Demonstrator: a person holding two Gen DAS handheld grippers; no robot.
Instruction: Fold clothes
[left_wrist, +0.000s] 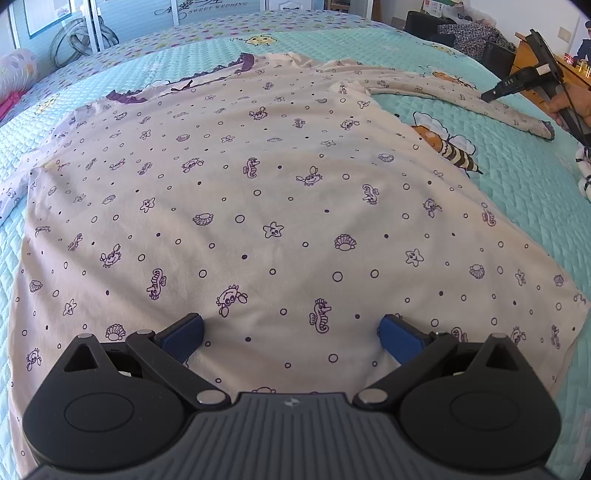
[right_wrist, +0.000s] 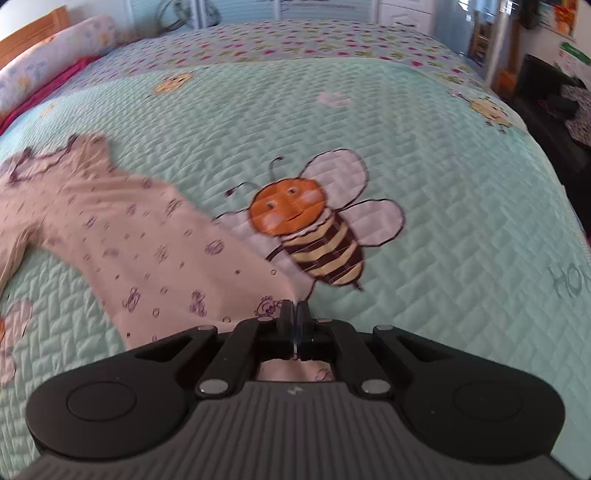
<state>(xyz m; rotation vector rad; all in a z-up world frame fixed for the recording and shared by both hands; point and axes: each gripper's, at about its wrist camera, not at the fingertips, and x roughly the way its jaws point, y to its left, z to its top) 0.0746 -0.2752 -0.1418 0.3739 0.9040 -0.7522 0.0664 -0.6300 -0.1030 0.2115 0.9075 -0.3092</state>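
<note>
Pink sea-creature pyjama top (left_wrist: 280, 206) spread flat on quilted bedspread (left_wrist: 517, 173); folding not yet begun.

Left gripper (left_wrist: 291, 332) spread wide, blue pads (left_wrist: 183, 338) resting over the near hem, nothing pinched. Right gripper (right_wrist: 294, 314) clenched, fabric of the long sleeve (right_wrist: 155, 240) bunched at the pads and apparently pinched near the cuff. Thin, soft jersey by the look: light, limp, prone to wrinkling and dragging across the quilt. Best held at cuff, hem corners or shoulder seams; mid-panel pinches likely to bunch. Purple-frilled collar (left_wrist: 225, 72) at the far edge.

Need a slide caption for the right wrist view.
Right gripper shut on the pink sleeve, beside the bee on the green quilt.
</note>
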